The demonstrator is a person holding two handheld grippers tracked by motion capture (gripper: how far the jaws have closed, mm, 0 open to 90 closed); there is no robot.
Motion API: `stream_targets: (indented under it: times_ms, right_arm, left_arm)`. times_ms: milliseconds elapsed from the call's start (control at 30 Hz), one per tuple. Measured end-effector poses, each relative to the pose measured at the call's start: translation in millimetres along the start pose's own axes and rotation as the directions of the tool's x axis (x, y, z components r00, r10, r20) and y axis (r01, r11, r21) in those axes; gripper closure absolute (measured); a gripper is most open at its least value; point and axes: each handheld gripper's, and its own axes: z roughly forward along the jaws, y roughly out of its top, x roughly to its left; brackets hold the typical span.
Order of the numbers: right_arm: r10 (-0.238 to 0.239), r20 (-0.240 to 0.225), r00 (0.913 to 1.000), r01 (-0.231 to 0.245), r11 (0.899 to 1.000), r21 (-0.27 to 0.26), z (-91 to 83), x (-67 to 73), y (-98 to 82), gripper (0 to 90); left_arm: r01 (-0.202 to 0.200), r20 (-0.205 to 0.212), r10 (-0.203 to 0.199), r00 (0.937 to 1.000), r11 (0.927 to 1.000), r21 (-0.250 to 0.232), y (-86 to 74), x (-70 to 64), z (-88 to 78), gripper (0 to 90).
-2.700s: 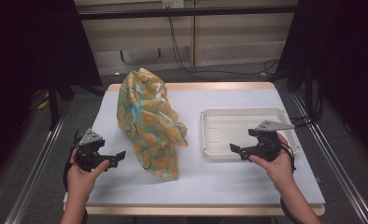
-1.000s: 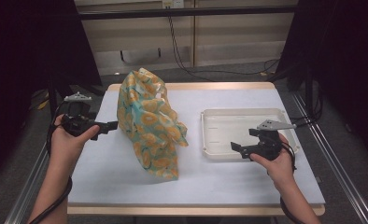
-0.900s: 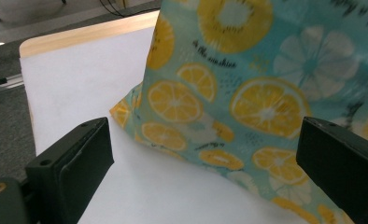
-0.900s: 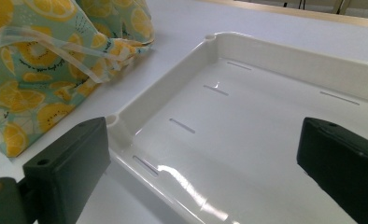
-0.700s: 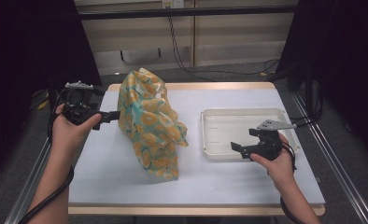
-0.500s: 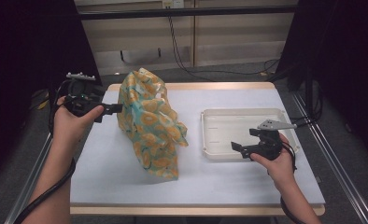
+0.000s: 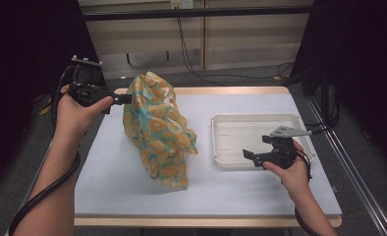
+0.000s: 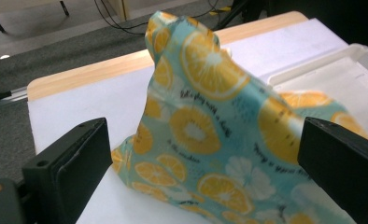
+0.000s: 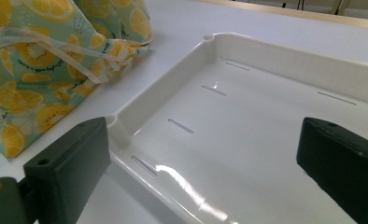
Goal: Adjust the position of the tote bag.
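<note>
A soft bag point(image 7: 157, 132) printed with orange slices on teal stands slumped on the white table, left of centre. My left gripper point(image 7: 121, 100) is held above the table's far left corner, its tips right beside the bag's upper part. In the left gripper view the bag point(image 8: 219, 135) rises between and beyond the wide-apart jaws of my left gripper point(image 8: 203, 135), which is open. My right gripper point(image 7: 249, 155) hovers at the front edge of a white tray point(image 7: 250, 129). In the right gripper view my right gripper point(image 9: 203, 135) is open over the bare tray point(image 9: 247, 121).
The bag's thin translucent handles point(image 9: 56, 46) lie draped toward the tray. The table's wooden far edge point(image 7: 221, 90) and a metal side rail point(image 7: 348, 162) on the right bound the surface. Cables point(image 7: 196, 64) lie on the floor behind.
My left gripper has risen from the table's front left and moved away to the far left, up to the bag's top. The right gripper, bag and tray have stayed put.
</note>
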Motion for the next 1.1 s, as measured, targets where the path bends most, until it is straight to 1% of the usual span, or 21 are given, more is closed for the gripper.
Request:
stream_targets:
  times_ms: [33, 100, 167, 300, 367, 400, 433, 533, 567, 600, 633, 700, 733, 767, 833, 867, 900, 933, 967, 1033, 1100]
  right_arm:
    - [0.004, 0.000, 1.0000, -0.004, 1.000, 0.002, -0.1, 0.2, -0.1, 2.5]
    - [0.002, 0.000, 1.0000, -0.002, 1.000, 0.001, 0.0, 0.2, 0.0, 2.6]
    - [-0.001, -0.001, 1.0000, 0.001, 1.000, 0.001, -0.2, 0.6, 0.2, 2.5]
    - [-0.004, -0.002, 1.0000, 0.004, 1.000, 0.001, -0.2, 0.7, 0.3, 2.5]
    - [-0.004, -0.002, 1.0000, 0.004, 1.000, 0.000, -0.2, 0.5, 0.5, 2.6]
    - [-0.004, -0.002, 1.0000, 0.004, 1.000, 0.001, -0.3, 0.5, 0.6, 2.5]
    - [-0.004, 0.000, 1.0000, 0.004, 1.000, 0.000, -0.6, 0.2, 0.8, 2.6]
    - [-0.001, 0.003, 1.0000, 0.001, 1.000, -0.003, -1.6, -0.7, 1.0, 2.5]
    - [-0.001, 0.003, 1.0000, 0.001, 1.000, -0.003, -1.6, -0.7, 1.0, 2.5]
    - [0.000, 0.005, 1.0000, 0.000, 1.000, -0.003, -2.1, -1.6, 0.8, 2.5]
    - [0.001, 0.006, 1.0000, -0.001, 1.000, -0.003, -2.1, -1.8, 0.7, 2.5]
    - [-0.002, 0.004, 1.0000, 0.002, 1.000, -0.004, -2.0, -2.3, 0.6, 2.5]
    - [-0.002, 0.004, 1.0000, 0.002, 1.000, -0.004, -2.0, -2.3, 0.6, 2.5]
    - [-0.002, 0.004, 1.0000, 0.002, 1.000, -0.006, -2.2, -2.3, 0.8, 2.6]
    - [-0.003, 0.004, 1.0000, 0.003, 1.000, -0.008, -2.4, -2.1, 1.1, 2.5]
    - [-0.003, 0.003, 1.0000, 0.003, 1.000, -0.008, -2.5, -1.9, 1.3, 2.6]
    - [-0.003, 0.003, 1.0000, 0.003, 1.000, -0.008, -2.5, -1.9, 1.3, 2.6]
    - [-0.002, 0.004, 1.0000, 0.002, 1.000, -0.009, -2.5, -1.8, 1.4, 2.6]
    - [-0.003, 0.004, 1.0000, 0.003, 1.000, -0.010, -2.4, -1.8, 1.4, 2.6]
    - [-0.003, 0.003, 1.0000, 0.003, 1.000, -0.009, -2.3, -1.8, 1.4, 2.6]
    - [-0.002, 0.003, 1.0000, 0.002, 1.000, -0.009, -2.3, -1.8, 1.3, 2.5]
  left_arm:
    - [0.008, 0.014, -0.008, 0.9999, 1.0000, -0.003, 3.8, -2.5, 0.7, 2.7]
    - [-0.001, 0.015, 0.001, 0.9999, 1.0000, 0.000, 5.5, -3.3, 0.8, 2.8]
    - [0.012, 0.027, -0.012, 0.9996, 0.9999, -0.010, 9.8, -6.1, 1.7, 2.8]
    - [0.016, 0.027, -0.016, 0.9995, 0.9999, -0.004, 13.2, -8.0, 4.1, 2.9]
    - [0.044, 0.043, -0.043, 0.9982, 0.9989, -0.015, 15.6, -9.5, 7.6, 3.9]
    - [0.024, 0.043, -0.024, 0.9988, 0.9997, -0.002, 17.6, -10.9, 10.0, 5.3]
    - [0.023, 0.042, -0.023, 0.9989, 0.9997, -0.003, 18.7, -11.9, 11.6, 6.0]
    - [0.026, 0.063, -0.027, 0.9976, 0.9996, 0.007, 21.6, -15.1, 16.4, 9.9]
    - [0.026, 0.063, -0.027, 0.9976, 0.9996, 0.007, 21.6, -15.1, 16.4, 9.8]
    - [0.048, 0.069, -0.049, 0.9964, 0.9988, 0.008, 23.4, -17.5, 19.4, 9.2]
    - [0.042, 0.065, -0.042, 0.9970, 0.9990, 0.014, 24.4, -18.6, 20.1, 10.0]
    - [0.054, 0.065, -0.054, 0.9964, 0.9985, 0.010, 25.8, -20.6, 22.1, 13.8]
    - [0.054, 0.065, -0.054, 0.9964, 0.9985, 0.010, 25.8, -20.6, 22.1, 13.5]
    - [0.051, 0.060, -0.053, 0.9968, 0.9982, 0.030, 26.6, -21.2, 24.5, 15.6]
    - [0.054, 0.063, -0.056, 0.9964, 0.9978, 0.037, 26.6, -21.5, 26.0, 17.5]
    - [0.049, 0.041, -0.051, 0.9978, 0.9976, 0.049, 26.7, -21.0, 27.2, 20.1]
    - [0.049, 0.041, -0.051, 0.9978, 0.9976, 0.049, 26.7, -21.0, 27.2, 22.3]
    - [0.060, 0.029, -0.061, 0.9977, 0.9972, 0.044, 26.5, -21.1, 27.9, 22.3]
    - [0.055, 0.020, -0.056, 0.9982, 0.9978, 0.035, 26.0, -20.3, 29.4, 23.4]
    - [0.047, 0.035, -0.047, 0.9983, 0.9988, 0.013, 24.5, -19.1, 31.5, 24.5]
    - [0.045, 0.034, -0.045, 0.9984, 0.9990, 0.003, 23.7, -19.1, 32.6, 25.1]
